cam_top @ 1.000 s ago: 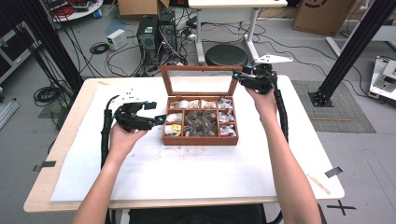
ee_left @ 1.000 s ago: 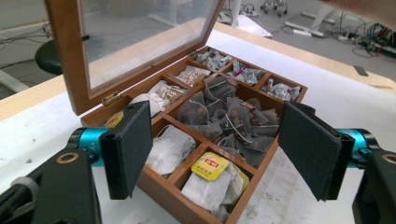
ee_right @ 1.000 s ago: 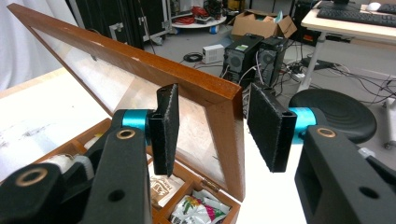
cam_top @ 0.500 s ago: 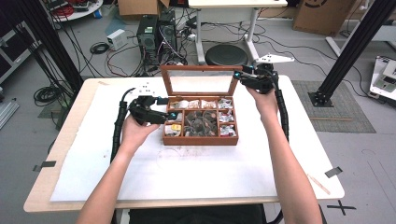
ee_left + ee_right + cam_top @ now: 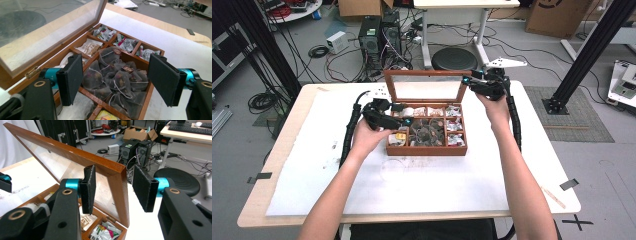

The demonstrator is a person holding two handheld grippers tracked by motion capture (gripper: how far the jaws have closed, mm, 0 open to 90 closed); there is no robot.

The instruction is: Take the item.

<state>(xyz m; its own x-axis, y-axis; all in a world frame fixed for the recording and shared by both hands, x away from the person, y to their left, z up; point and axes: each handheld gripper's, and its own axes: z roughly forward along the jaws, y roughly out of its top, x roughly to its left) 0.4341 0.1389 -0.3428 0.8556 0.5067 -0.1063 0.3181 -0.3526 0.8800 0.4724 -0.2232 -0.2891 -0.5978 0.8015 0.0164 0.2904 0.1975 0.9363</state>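
A wooden tea box (image 5: 427, 150) stands mid-table with its glass lid (image 5: 427, 74) raised upright. Its compartments hold wrapped packets and a pile of dark mesh tea bags (image 5: 115, 77). My left gripper (image 5: 404, 120) hovers over the box's left side. In the left gripper view it (image 5: 117, 77) is open, its jaws either side of the mesh bags with nothing between the pads. My right gripper (image 5: 466, 82) is at the lid's top right corner. In the right gripper view it (image 5: 116, 187) is open, with the lid frame (image 5: 117, 175) between its jaws and a gap on each side.
A white mat (image 5: 412, 190) covers the tabletop around the box. A yellow packet (image 5: 107, 116) lies in the near-left compartment. On the floor beyond the table are a computer tower (image 5: 377, 35), a black stool (image 5: 454, 59) and cables. Black frame posts (image 5: 592, 50) stand at the right.
My left gripper has moved right, from above the mat beside the box to over the box's compartments. The right gripper has stayed at the lid's corner.
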